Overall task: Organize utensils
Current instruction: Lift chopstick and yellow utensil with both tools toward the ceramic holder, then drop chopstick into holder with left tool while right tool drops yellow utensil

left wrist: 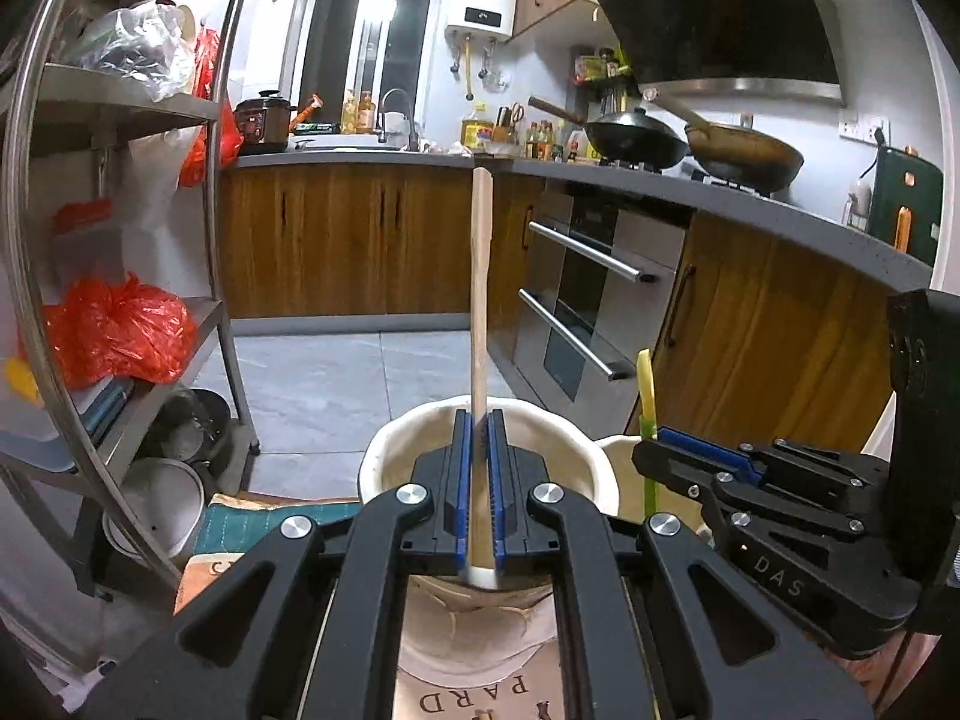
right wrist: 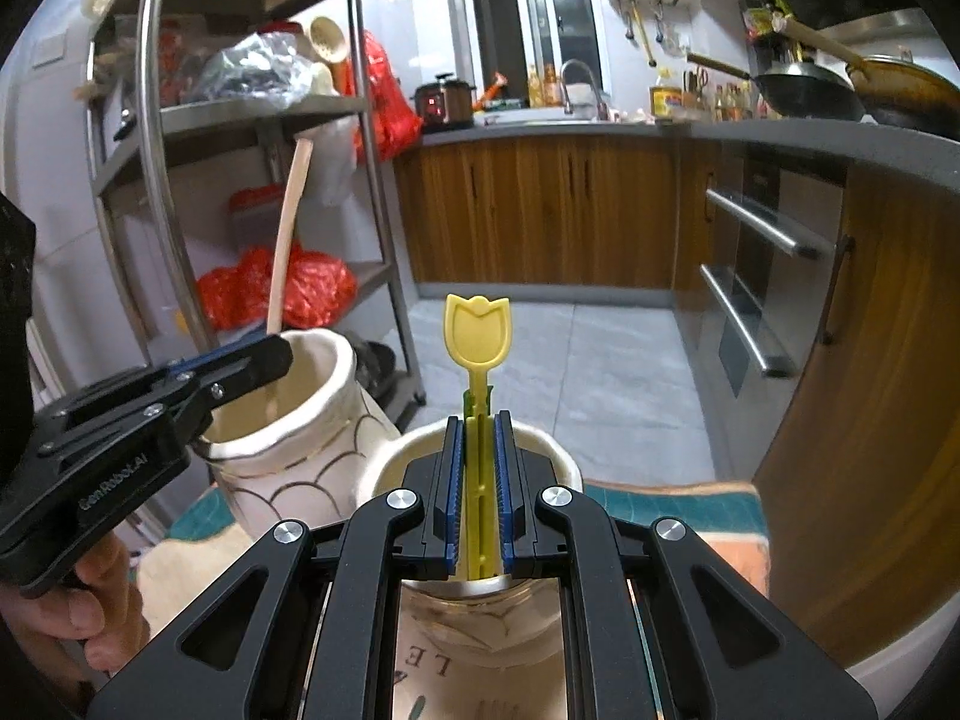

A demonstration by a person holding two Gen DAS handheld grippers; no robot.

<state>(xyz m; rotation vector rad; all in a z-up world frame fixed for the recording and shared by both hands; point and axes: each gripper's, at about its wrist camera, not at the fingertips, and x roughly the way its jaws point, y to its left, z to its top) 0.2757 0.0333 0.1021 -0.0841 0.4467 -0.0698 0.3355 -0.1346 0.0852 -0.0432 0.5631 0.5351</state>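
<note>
Ceramic, heavy and breakable, the two jars (right wrist: pixel 282 420) (right wrist: pixel 480 594) are standing side by side on a cloth, so we are minding their rims. Our left tongs (left wrist: pixel 478 480) are clamping the wooden spoon (left wrist: pixel 480 276) low on its stiff, light handle, upright in the left jar. Our right tongs (right wrist: pixel 479 492) are pinching the yellow spoon (right wrist: pixel 478 330), slick plastic, tulip end pointing up over the right jar.

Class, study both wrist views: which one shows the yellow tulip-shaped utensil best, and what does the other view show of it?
The right wrist view. There the yellow tulip-shaped utensil stands centred between the right gripper's jaws, its flower-shaped end fully visible above a cream jar. The left wrist view shows only a thin edge-on yellow strip beside the right gripper.
</note>
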